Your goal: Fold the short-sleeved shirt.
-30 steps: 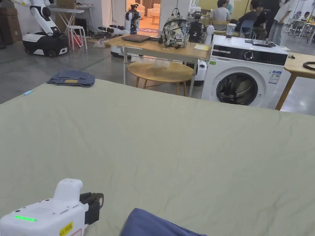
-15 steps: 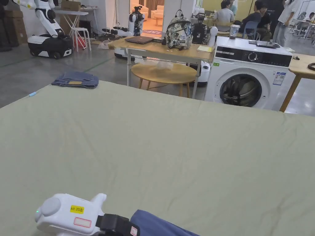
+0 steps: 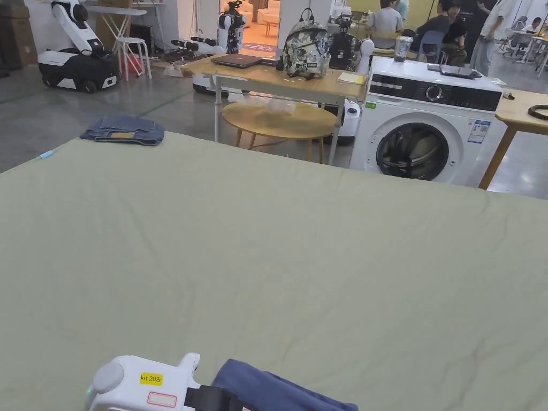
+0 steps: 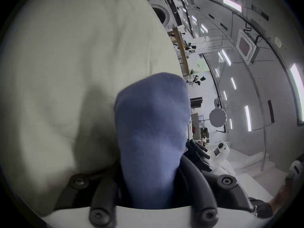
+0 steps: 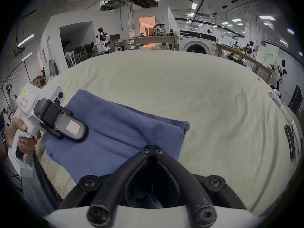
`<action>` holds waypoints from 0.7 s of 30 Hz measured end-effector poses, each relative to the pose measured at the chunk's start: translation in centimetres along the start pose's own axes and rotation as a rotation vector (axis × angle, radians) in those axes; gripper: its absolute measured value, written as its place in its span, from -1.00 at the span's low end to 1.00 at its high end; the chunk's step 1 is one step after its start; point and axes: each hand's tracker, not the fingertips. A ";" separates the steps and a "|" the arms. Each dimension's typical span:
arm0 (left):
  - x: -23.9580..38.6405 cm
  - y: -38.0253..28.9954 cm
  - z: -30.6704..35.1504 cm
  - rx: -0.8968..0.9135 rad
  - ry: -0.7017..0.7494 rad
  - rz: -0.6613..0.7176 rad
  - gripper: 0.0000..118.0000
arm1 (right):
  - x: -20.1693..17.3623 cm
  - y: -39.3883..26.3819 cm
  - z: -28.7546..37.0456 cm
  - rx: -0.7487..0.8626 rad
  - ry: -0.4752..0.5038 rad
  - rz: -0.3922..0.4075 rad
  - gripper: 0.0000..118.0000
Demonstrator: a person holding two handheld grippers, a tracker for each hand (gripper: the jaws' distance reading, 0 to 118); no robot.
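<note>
On the near edge of the bed (image 3: 278, 257), the left gripper (image 5: 77, 131) clamps the folded blue shirt (image 5: 115, 132) while the right gripper (image 5: 150, 149) rests closed against its near edge.

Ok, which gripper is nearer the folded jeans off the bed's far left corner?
Left. The left gripper grips the left end of the blue shirt, on the same side as the jeans; the right gripper sits at the opposite end, farther away.
</note>
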 end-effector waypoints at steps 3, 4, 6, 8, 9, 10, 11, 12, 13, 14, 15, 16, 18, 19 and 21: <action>0.4 -0.4 0.1 0.013 -0.006 0.006 -0.74 | 0.0 0.1 0.0 -0.005 0.000 0.001 -1.00; 0.2 -0.1 0.4 0.015 -0.010 0.003 -0.74 | 0.0 0.2 0.0 -0.006 0.000 0.002 -1.00; 0.6 -0.2 0.6 0.018 -0.016 0.000 -0.75 | -0.1 0.4 0.2 -0.007 0.000 0.007 -1.00; 0.8 0.2 0.8 0.012 -0.015 0.004 -0.76 | -0.2 0.8 0.6 -0.008 0.000 0.009 -1.00; 1.0 0.2 1.0 0.012 -0.008 0.004 -0.76 | -0.3 1.0 0.8 -0.006 0.003 0.008 -1.00; 1.2 0.2 1.2 0.010 -0.007 0.003 -0.76 | -0.3 1.1 0.9 -0.006 0.006 0.009 -1.00; 1.4 0.2 1.5 0.012 -0.012 0.002 -0.76 | -0.4 1.4 1.2 0.000 0.007 0.010 -1.00; 1.2 0.5 1.8 0.016 -0.015 -0.001 -0.76 | -0.4 1.7 1.6 0.013 0.007 0.010 -1.00; 1.4 0.6 2.2 0.021 -0.011 -0.006 -0.76 | -0.4 1.9 1.8 0.025 0.005 0.015 -1.00; 1.7 0.7 2.7 0.026 -0.006 -0.010 -0.76 | -0.4 2.4 2.1 0.035 0.003 0.020 -1.00; 2.0 0.9 3.4 0.029 -0.004 -0.010 -0.76 | -0.4 2.9 2.3 0.043 0.006 0.022 -1.00; 2.7 0.8 4.3 0.034 -0.004 -0.013 -0.76 | -0.4 3.3 2.6 0.054 0.009 0.024 -1.00; 3.5 1.3 6.4 0.046 -0.001 -0.028 -0.76 | -0.3 4.0 2.7 0.070 0.012 0.032 -1.00; 3.9 1.6 7.5 0.050 0.007 -0.034 -0.76 | -0.3 4.4 2.8 0.078 0.015 0.036 -1.00; 5.3 1.9 10.2 0.067 0.073 -0.079 -0.76 | -0.4 5.0 2.8 0.093 0.014 0.045 -1.00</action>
